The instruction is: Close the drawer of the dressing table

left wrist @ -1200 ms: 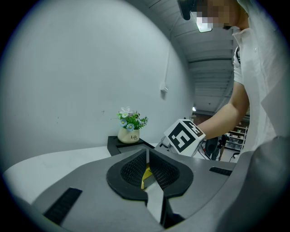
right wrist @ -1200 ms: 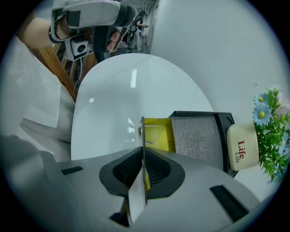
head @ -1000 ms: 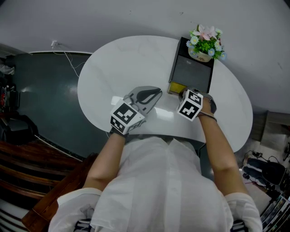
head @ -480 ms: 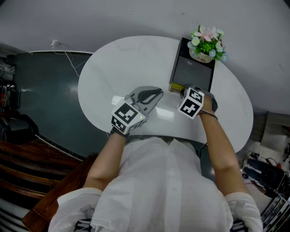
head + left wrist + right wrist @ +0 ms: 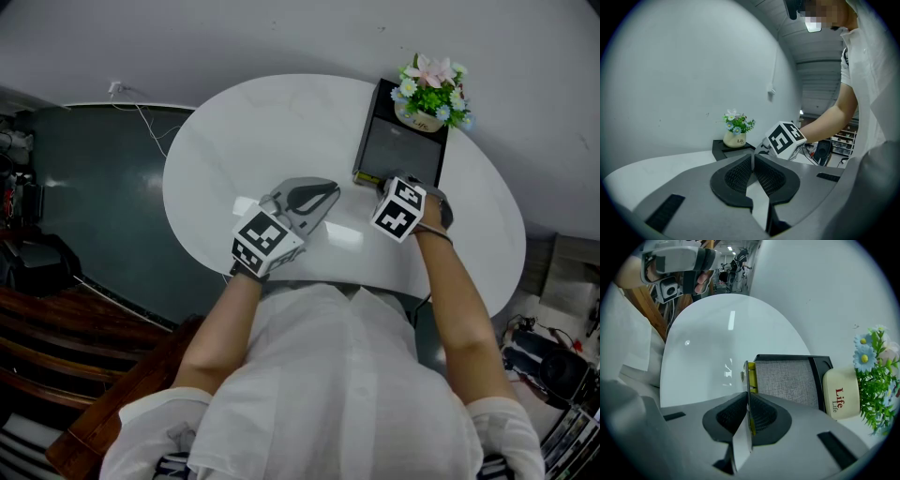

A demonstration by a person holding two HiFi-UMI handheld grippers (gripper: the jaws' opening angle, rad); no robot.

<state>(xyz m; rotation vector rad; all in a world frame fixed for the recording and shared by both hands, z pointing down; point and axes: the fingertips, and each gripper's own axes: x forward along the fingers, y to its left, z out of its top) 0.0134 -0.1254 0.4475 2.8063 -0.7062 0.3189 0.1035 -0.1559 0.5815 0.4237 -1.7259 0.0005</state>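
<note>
The small black dressing table (image 5: pixel 401 148) with a grey top (image 5: pixel 787 378) stands at the far right of the white oval table (image 5: pixel 253 131). Its drawer is out only a little, showing a thin strip of yellow inside (image 5: pixel 362 177). My right gripper (image 5: pixel 380 186) is at the drawer's front panel (image 5: pixel 746 373), which I see edge-on running in between the jaws. The right gripper (image 5: pixel 747 397) is shut on that panel. My left gripper (image 5: pixel 328 193) hangs over the table's middle, shut on nothing (image 5: pixel 753 157), well left of the drawer.
A cream pot of flowers (image 5: pixel 427 89) sits on the back of the dressing table, also visible as the pot (image 5: pixel 841 392) and the pot (image 5: pixel 736 136). A pale wall runs behind the table. Dark floor, a cable and wooden furniture lie to the left (image 5: pixel 84 187).
The drawer has slid further into the box, so less yellow shows. My right gripper has moved up and right with it. The left gripper has barely moved.
</note>
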